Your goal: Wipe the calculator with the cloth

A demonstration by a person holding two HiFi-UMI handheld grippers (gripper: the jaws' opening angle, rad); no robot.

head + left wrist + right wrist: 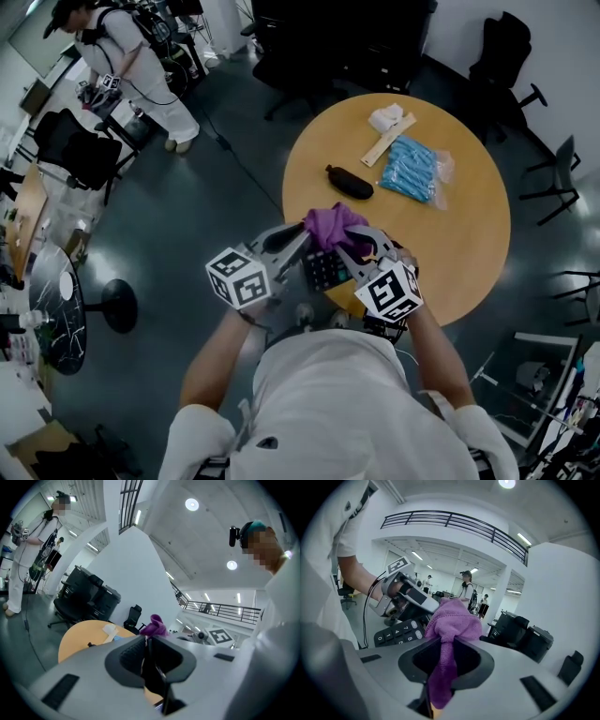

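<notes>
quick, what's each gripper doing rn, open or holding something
left gripper: closed on the calculator, which it grips edge-on.
right gripper: closed on the purple cloth.

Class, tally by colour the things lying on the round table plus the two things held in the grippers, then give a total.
Purple: 1, cloth
Black: 2, calculator, pouch
Blue: 1, packet
White: 1, wad
Wood-coloured: 1, ruler
Total: 6
</notes>
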